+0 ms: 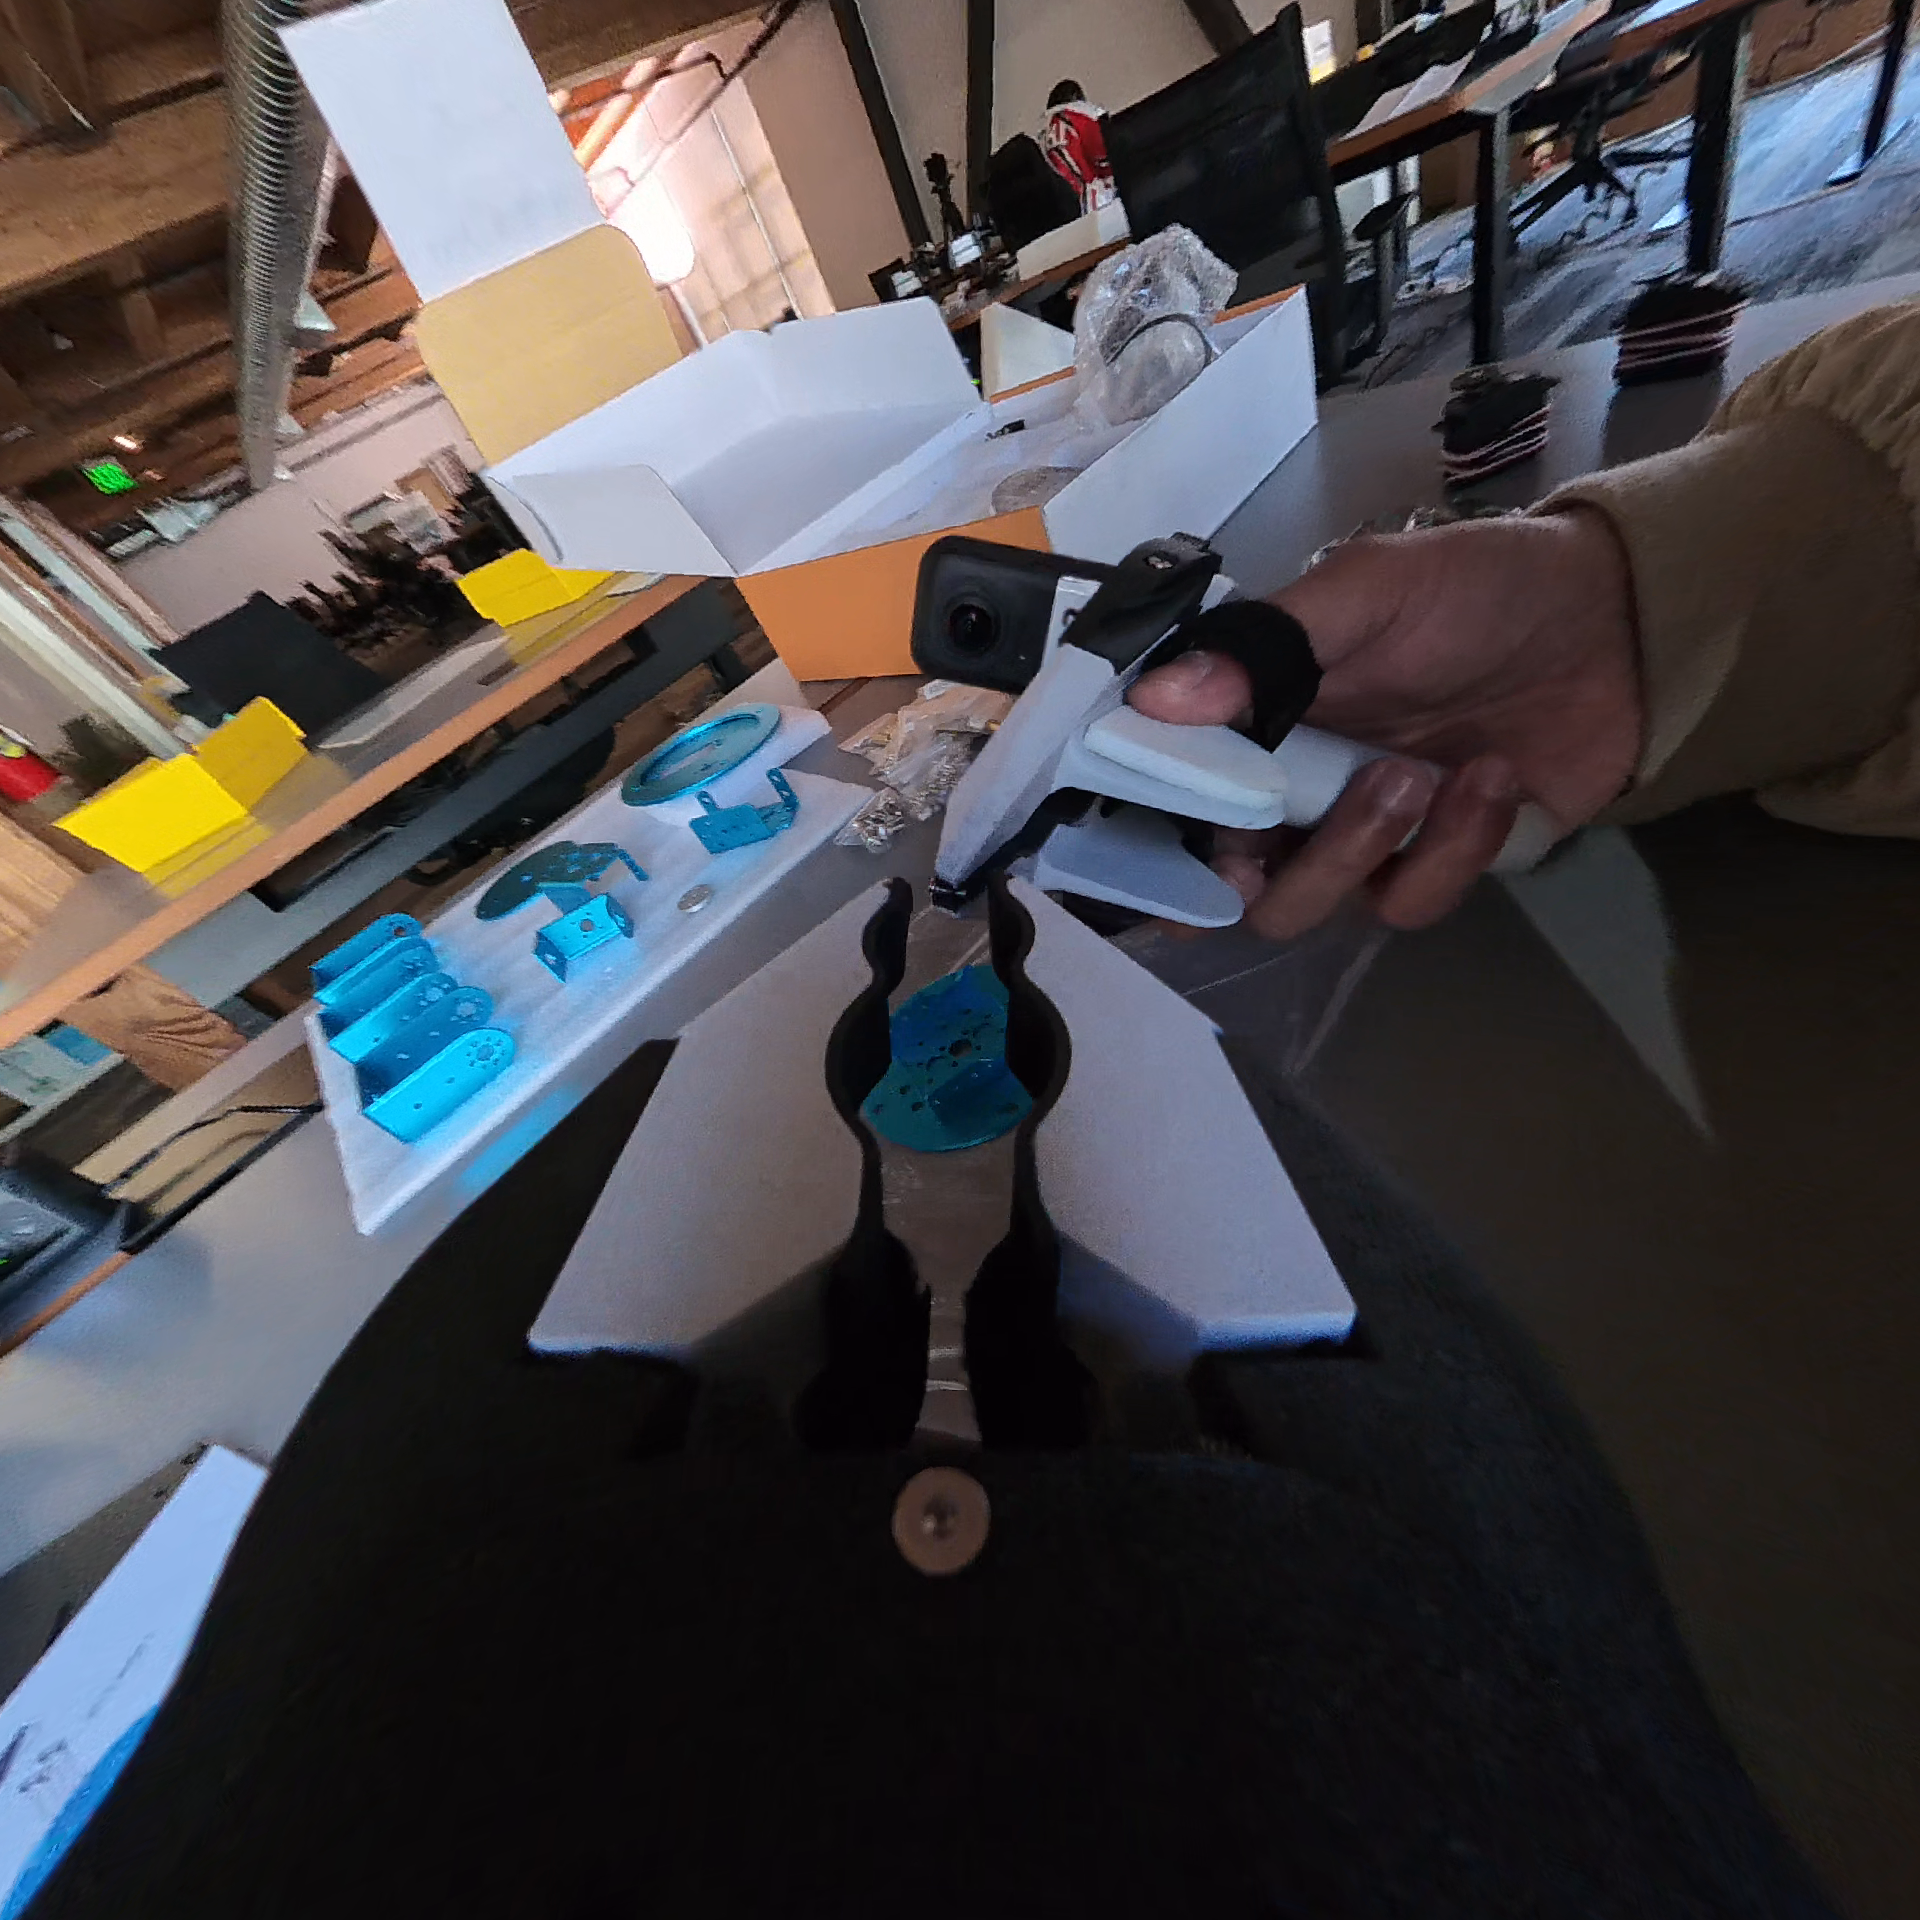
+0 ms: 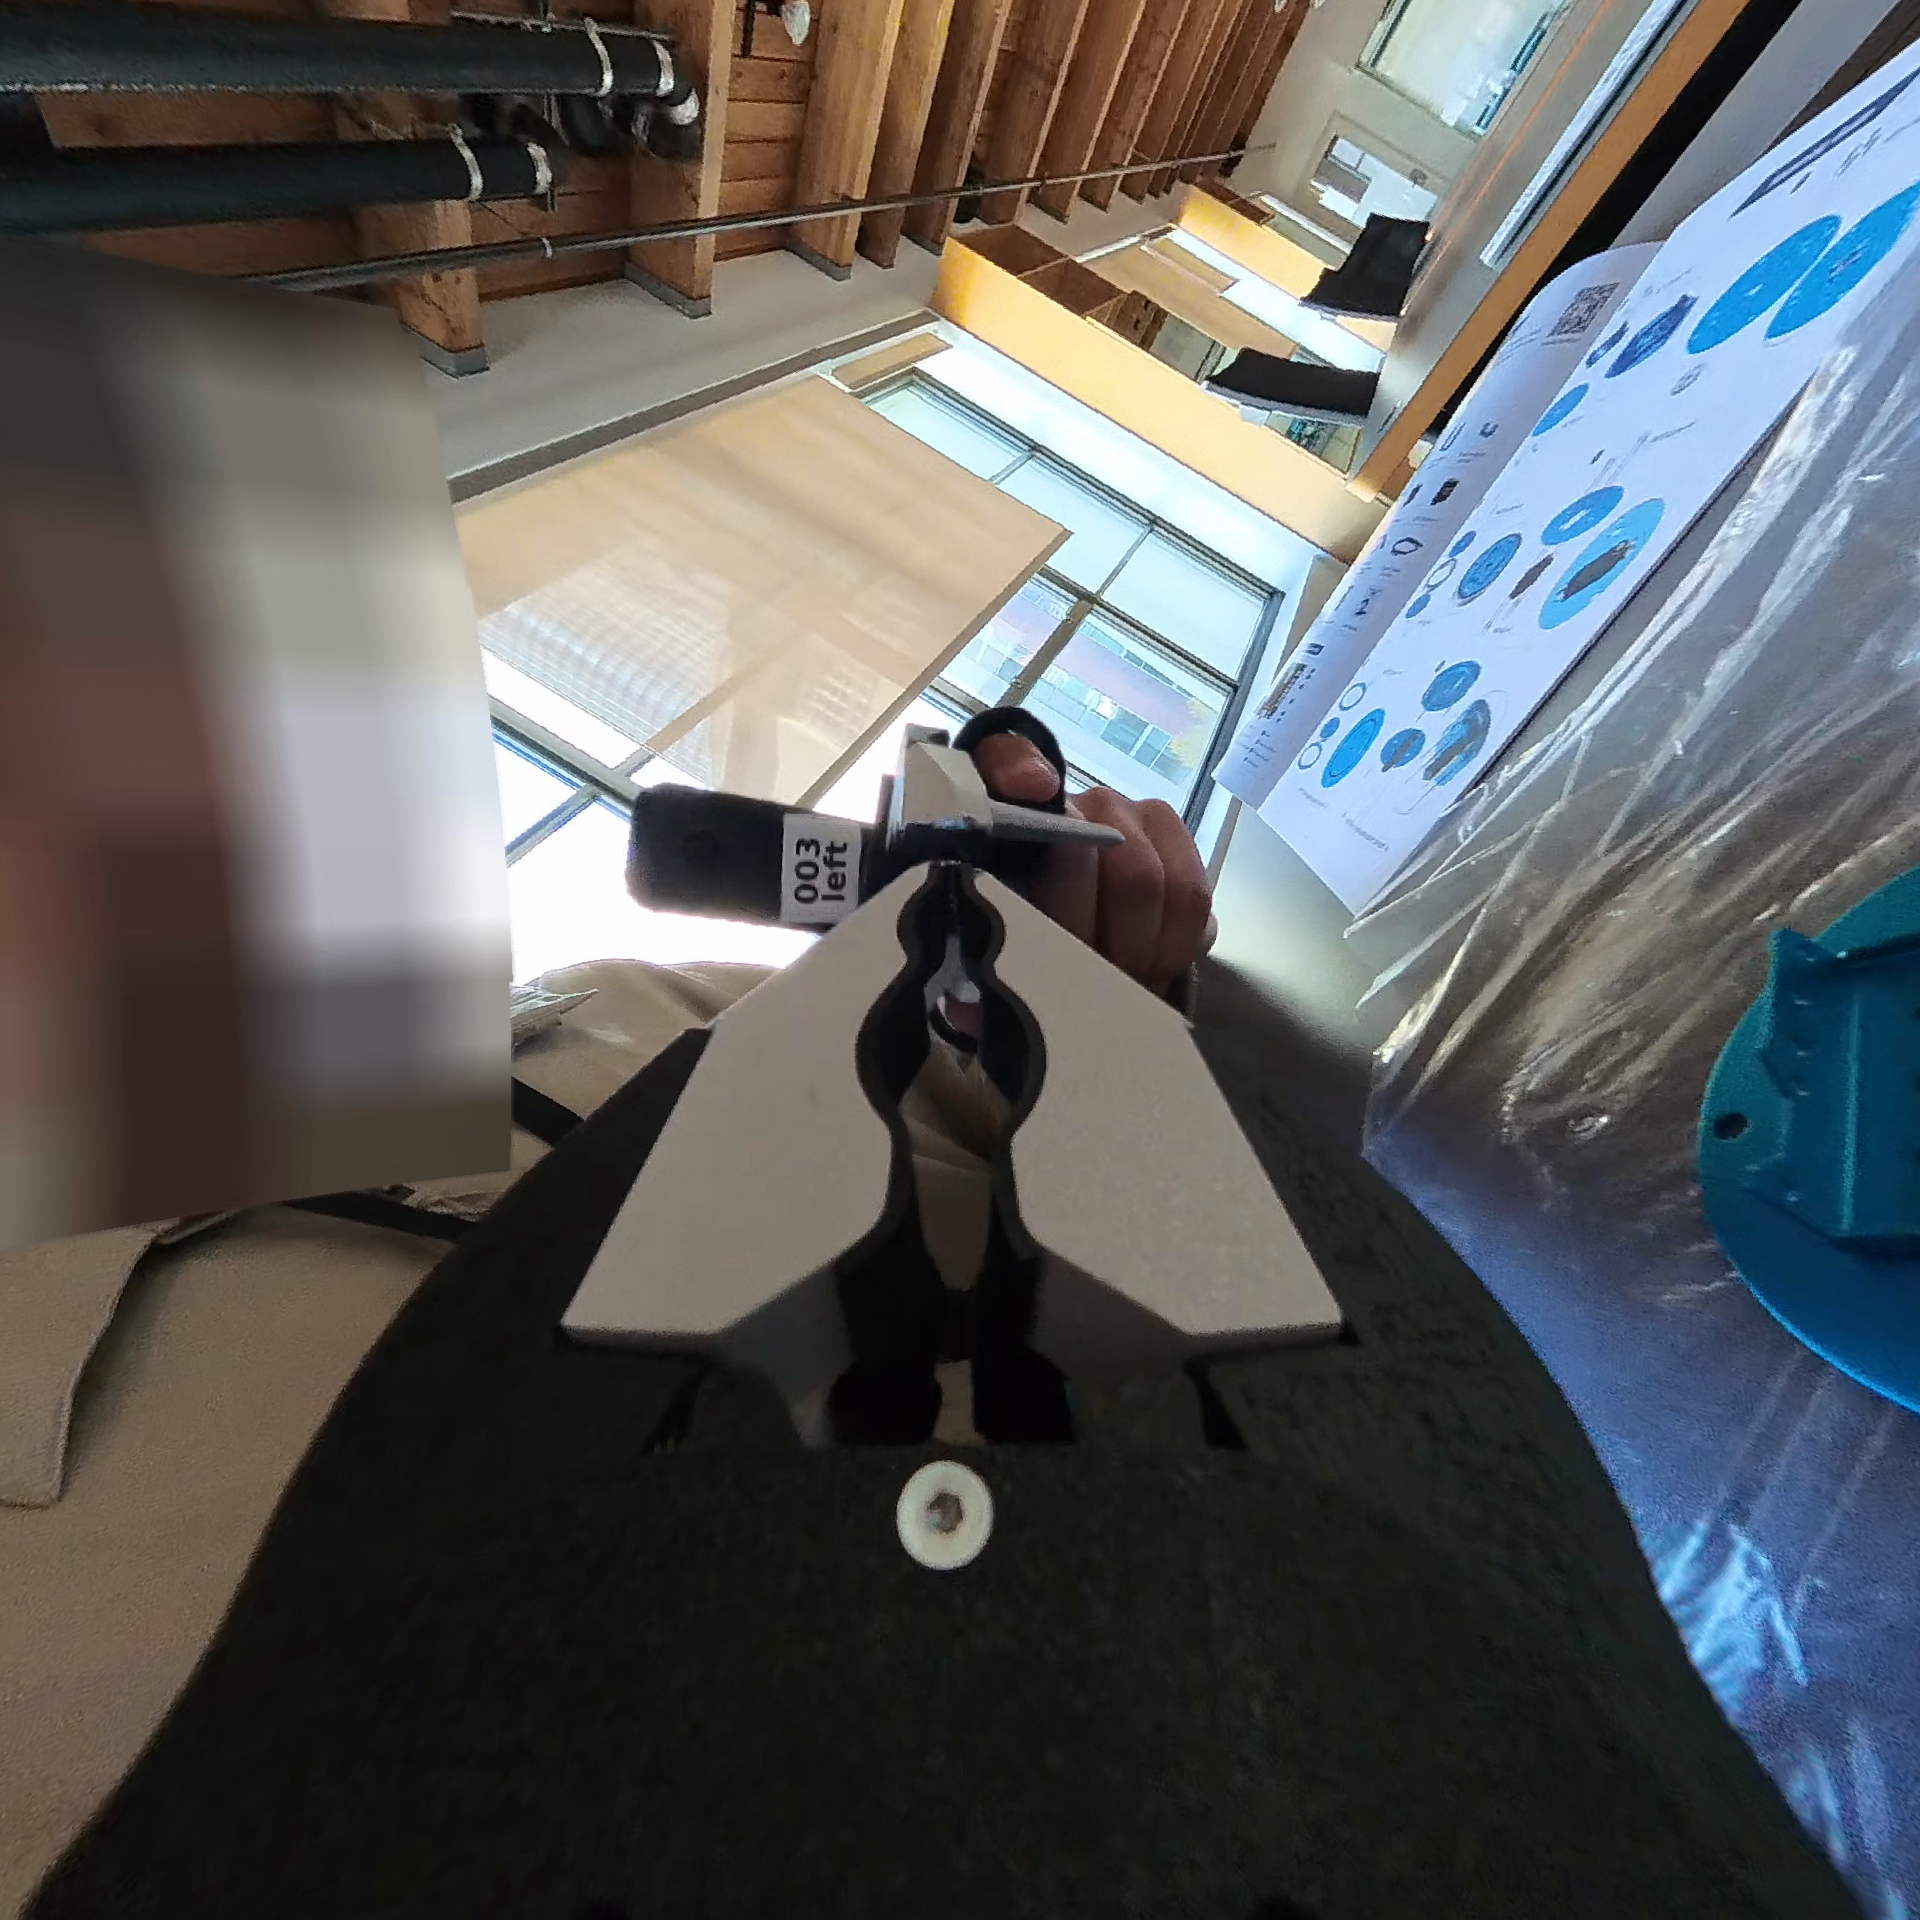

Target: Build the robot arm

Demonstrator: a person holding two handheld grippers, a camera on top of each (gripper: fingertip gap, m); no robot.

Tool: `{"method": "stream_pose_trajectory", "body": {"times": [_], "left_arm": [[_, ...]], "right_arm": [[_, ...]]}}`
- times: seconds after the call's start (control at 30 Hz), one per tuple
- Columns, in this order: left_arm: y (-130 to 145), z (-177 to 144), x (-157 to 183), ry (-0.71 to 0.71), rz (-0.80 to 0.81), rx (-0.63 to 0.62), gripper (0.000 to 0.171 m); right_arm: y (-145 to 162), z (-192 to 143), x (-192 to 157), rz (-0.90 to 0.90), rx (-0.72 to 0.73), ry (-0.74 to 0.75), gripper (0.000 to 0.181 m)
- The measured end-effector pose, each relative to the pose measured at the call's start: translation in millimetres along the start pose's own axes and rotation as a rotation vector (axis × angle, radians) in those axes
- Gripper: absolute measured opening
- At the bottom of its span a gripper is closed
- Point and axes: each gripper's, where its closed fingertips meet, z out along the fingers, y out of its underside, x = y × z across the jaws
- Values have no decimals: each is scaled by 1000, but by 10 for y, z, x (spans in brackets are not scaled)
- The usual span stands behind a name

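Observation:
My left gripper (image 1: 948, 889) is open by a narrow gap and empty, held low over the grey table (image 1: 260, 1299). Between its fingers I see a blue metal disc with a bracket on it (image 1: 951, 1070), lying on the table. My right gripper (image 2: 951, 881) is shut; in the left wrist view its tip (image 1: 941, 896) points down just beyond the left fingertips. A small dark bit shows at that tip; I cannot tell what it is. A clear plastic sheet (image 1: 1351, 997) lies under the right hand (image 1: 1455, 707). The blue disc also shows in the right wrist view (image 2: 1829, 1143), beside the plastic (image 2: 1558, 987).
A white foam tray (image 1: 416, 1174) left of the grippers holds several blue brackets (image 1: 416, 1039) and a blue ring (image 1: 717, 753). Small bags of screws (image 1: 914, 769) lie behind it. An open white and orange box (image 1: 883, 613) stands farther back. A printed sheet (image 2: 1558, 499) lies on the table. Both grippers' tips are close together, under 4 cm apart. The plastic (image 2: 1558, 987) sits 11 cm or so from the ends of my right fingers.

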Motion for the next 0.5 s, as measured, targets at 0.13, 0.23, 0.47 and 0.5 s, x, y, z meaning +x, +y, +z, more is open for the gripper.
{"method": "stream_pose_trajectory", "body": {"times": [0.13, 0.23, 0.47, 0.5], "left_arm": [[-25, 10, 3, -53, 82, 5, 10], [-20, 11, 18, -60, 119, -5, 9], [-16, -79, 169, 126, 146, -12, 6], [-19, -95, 194, 162, 151, -12, 6]], "right_arm": [[-17, 7, -24, 23, 19, -29, 0], [-4, -2, -19, 23, 12, -28, 0], [167, -1, -49, -5, -120, -24, 1], [196, 0, -58, -9, -142, -24, 1]]}}
